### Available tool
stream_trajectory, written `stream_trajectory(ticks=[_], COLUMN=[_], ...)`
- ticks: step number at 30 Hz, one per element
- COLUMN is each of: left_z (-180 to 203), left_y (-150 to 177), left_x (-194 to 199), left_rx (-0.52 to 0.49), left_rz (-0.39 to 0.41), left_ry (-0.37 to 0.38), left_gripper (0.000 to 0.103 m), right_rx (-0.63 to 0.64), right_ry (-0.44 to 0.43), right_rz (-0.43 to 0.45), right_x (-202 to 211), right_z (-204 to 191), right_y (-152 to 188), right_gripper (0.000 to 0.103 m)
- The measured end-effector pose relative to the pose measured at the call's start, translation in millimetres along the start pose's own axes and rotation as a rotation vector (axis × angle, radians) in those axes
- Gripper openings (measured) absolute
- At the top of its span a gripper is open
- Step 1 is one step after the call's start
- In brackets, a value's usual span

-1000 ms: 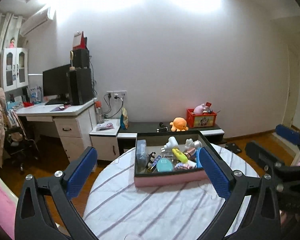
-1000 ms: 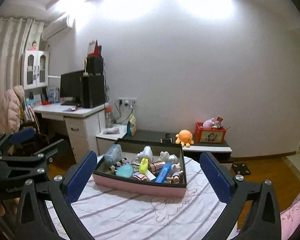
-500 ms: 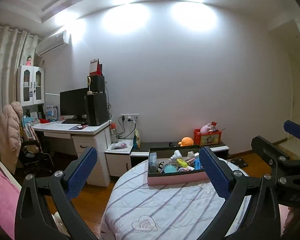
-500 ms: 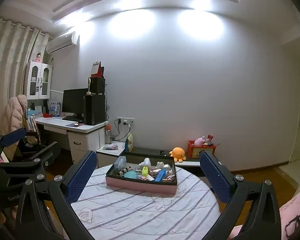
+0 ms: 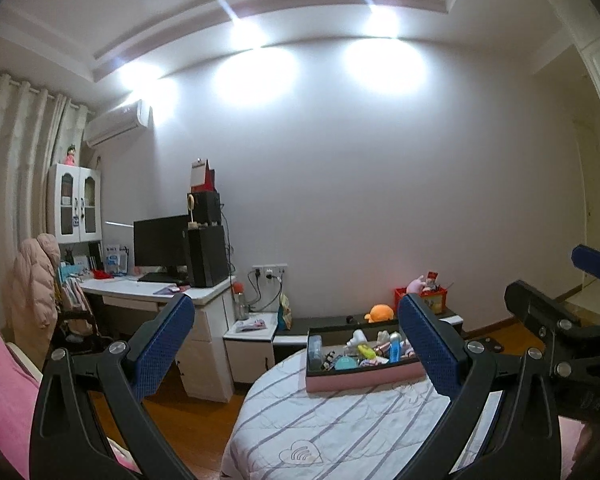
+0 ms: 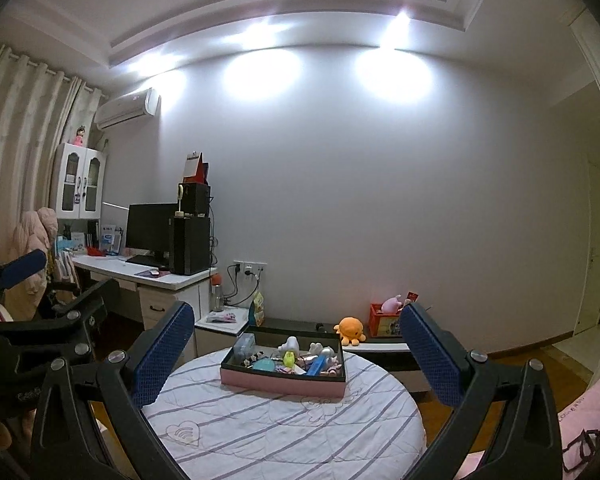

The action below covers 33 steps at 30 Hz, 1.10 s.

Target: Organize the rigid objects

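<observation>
A pink box with a dark inner rim (image 5: 364, 376) (image 6: 280, 384) sits on the far part of a round table covered in a striped white cloth (image 5: 340, 428) (image 6: 284, 424). Several small items fill it, among them a blue tube (image 6: 315, 365), a yellow-green piece (image 6: 288, 358) and a clear case (image 6: 244, 346). My left gripper (image 5: 296, 344) is open and empty, well back from the box. My right gripper (image 6: 296, 348) is also open and empty, held back from the table. In the left wrist view the right gripper (image 5: 568, 336) shows at the right edge; in the right wrist view the left gripper (image 6: 40, 300) shows at the left edge.
A white desk (image 6: 152, 280) with a monitor and a speaker stands left of the table. A low dark shelf (image 6: 364, 340) behind it carries an orange plush (image 6: 350, 330) and a red box (image 6: 384, 322). Pink fabric (image 6: 588, 416) lies at the right, wooden floor around.
Both grippers have pulled back and tilted upward from the table. The box now looks much smaller and farther, and the ceiling has come into view. Both stay open.
</observation>
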<state>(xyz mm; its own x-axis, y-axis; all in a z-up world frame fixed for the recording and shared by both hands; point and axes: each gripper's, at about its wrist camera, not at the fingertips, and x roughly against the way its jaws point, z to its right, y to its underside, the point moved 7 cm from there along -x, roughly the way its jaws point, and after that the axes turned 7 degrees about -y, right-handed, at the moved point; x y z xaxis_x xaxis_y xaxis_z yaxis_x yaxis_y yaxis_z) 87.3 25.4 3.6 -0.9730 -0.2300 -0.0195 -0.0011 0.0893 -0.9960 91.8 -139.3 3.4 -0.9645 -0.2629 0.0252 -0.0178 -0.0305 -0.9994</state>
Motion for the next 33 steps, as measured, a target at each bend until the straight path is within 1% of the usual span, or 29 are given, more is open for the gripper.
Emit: stream_trajectory(ticks=[6,18,33], left_z=[5.9,8.6,14.9], left_y=[-4.2,-5.4,-4.9], left_x=[3.0,8.9,5.9], left_rx=[0.012,0.018,-0.004], left_rz=[0.006,0.004,-0.008], left_ry=[0.026,0.041,0.036], left_gripper=[0.103,0.103,0.103], right_rx=[0.006,-0.002,-0.017], right_ry=[0.019,0.025,0.022], right_rz=[0.016,0.025,0.025], right_x=[7.4,11.7,15.3], right_z=[3.9,4.5,9.2], right_y=[-4.0,-2.1,-1.7], right_gripper=[0.103,0.103,0.103])
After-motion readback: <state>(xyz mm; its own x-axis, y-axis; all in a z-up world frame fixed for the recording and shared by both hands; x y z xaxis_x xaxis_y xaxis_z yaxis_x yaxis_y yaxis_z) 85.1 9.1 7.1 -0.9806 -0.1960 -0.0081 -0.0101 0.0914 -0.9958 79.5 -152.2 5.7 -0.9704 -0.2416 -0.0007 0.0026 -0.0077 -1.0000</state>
